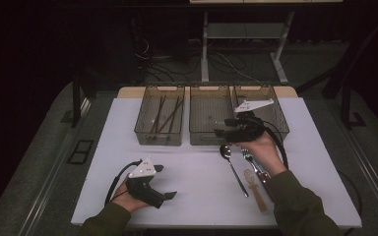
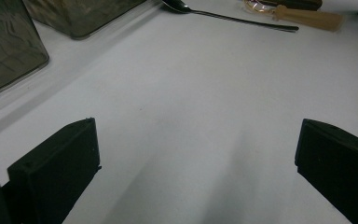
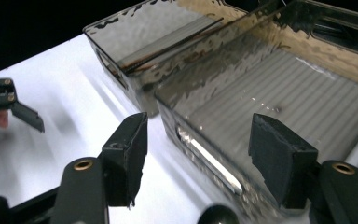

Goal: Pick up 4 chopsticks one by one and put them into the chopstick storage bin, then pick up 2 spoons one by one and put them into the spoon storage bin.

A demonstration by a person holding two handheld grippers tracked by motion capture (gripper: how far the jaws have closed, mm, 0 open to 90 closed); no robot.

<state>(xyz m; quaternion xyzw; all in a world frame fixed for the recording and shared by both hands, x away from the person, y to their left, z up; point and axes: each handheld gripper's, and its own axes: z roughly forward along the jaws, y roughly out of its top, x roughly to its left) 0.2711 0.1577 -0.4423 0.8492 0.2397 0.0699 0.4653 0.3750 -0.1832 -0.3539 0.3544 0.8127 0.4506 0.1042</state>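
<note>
A white table [image 1: 197, 196] sat in a dark room. The left gripper [image 1: 163, 183] rested wide open and empty. Sticks lay sorted in the left bin [image 1: 158, 137]. The right gripper [image 1: 221, 127], half open and empty, hovered by the middle bin [image 1: 210, 137], probably sorting; the spoon [image 1: 233, 166] waited just below.

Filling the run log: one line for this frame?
left hand-held gripper: open, empty, over table | right hand-held gripper: open, empty, at middle bin | spoon, fork on table

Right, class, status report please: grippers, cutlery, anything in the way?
Left gripper open, empty, low over table. Right gripper open, empty, at middle bin front wall. Spoon, fork lie loose on table. Nothing blocking them.
</note>
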